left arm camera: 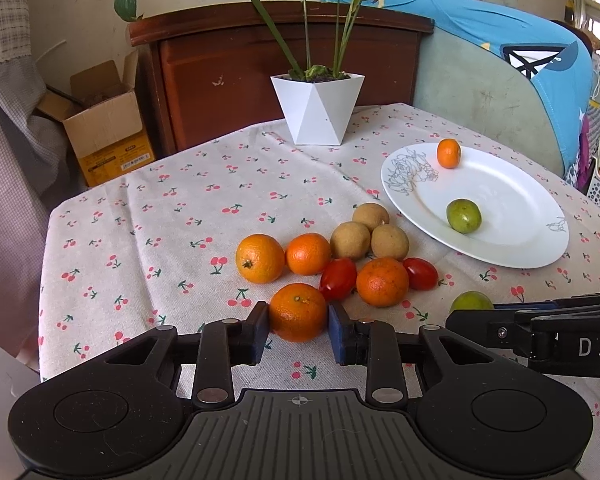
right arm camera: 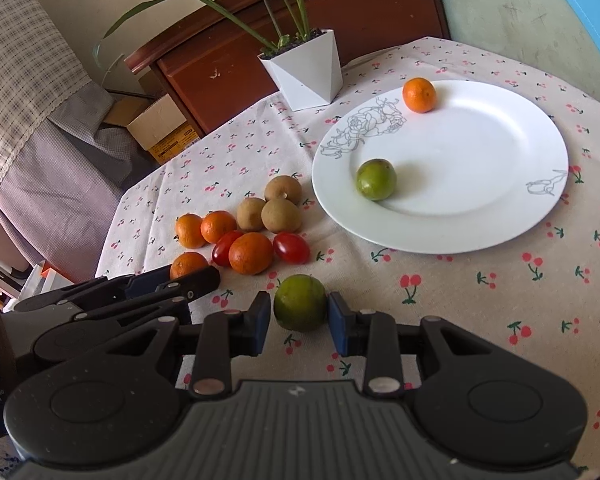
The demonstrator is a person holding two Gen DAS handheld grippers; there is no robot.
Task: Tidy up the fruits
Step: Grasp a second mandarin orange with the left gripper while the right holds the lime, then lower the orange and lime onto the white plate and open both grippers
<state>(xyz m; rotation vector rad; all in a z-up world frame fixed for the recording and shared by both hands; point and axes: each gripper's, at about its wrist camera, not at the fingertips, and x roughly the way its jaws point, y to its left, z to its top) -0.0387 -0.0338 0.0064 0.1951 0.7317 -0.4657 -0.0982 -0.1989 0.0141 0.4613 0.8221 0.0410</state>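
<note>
1. Where the left wrist view centres low in frame: left tool (left arm camera: 298, 320) closed on a mandarin (left arm camera: 298, 312), both pads flush against its sides, fruit resting on the table (left arm camera: 140, 220).
2. Where the right wrist view centres low in frame: right tool (right arm camera: 299, 316) around a green fruit (right arm camera: 300, 308); right pad touching, left pad just beside with a thin gap showing. Cannot tell whether gripped or only bracketed.
3. Same green fruit partly seen at lower right of left view, behind the right tool's finger (left arm camera: 472, 320).
4. Loose pile at mid-frame of left view, on cherry-print cloth: three more mandarins (left arm camera: 260, 258), (left arm camera: 308, 254), (left arm camera: 382, 282); two red tomatoes (left arm camera: 338, 279), (left arm camera: 421, 273); three brown round fruits (left arm camera: 350, 241), (left arm camera: 371, 217), (left arm camera: 390, 242). Items touching or just beside one another.
5. White plate (right arm camera: 500, 168) at right of frame, near the pile but apart. On it: one small mandarin (right arm camera: 419, 95) at far rim beside the rose drawing, one green fruit (right arm camera: 376, 179) near left inner edge. Two well apart.
6. White faceted plant pot (left arm camera: 318, 108) at upper centre, on the table's far side, behind pile and plate.
7. Left tool visible at lower left of right view, tips at the held mandarin.
</note>
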